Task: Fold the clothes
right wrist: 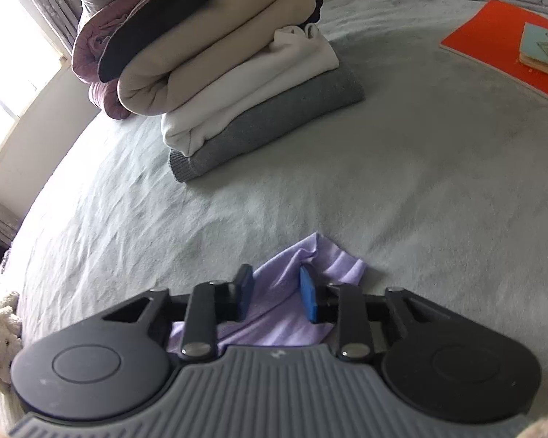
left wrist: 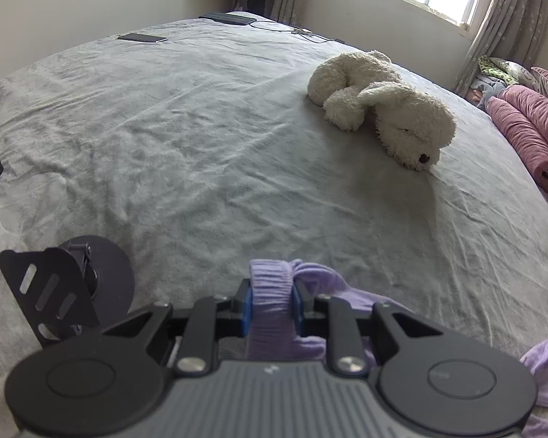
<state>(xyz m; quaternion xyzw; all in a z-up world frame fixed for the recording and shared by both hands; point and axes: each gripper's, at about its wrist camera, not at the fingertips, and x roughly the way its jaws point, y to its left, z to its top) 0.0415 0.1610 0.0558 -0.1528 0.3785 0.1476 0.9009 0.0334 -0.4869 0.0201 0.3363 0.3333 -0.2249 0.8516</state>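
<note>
- Grey bedsheet [left wrist: 201, 138] all over, wrinkly, w/ the lilac garment [right wrist: 274, 314] lying closest at the near edge.
- Left gripper [left wrist: 273, 308]: clamped on a bunched ribbed bit of it, prob a cuff or hem.
- Right gripper [right wrist: 277, 294]: pads stand apart in the frame, cloth corner between them, no pinch visible, so not holding imo.
- Tip: get right to bite the edge itself, then pull both taut b4 laying flat.
- Further out: folded stack [right wrist: 237, 84] and plush dog [left wrist: 383, 109], well apart, keep clear.
</note>
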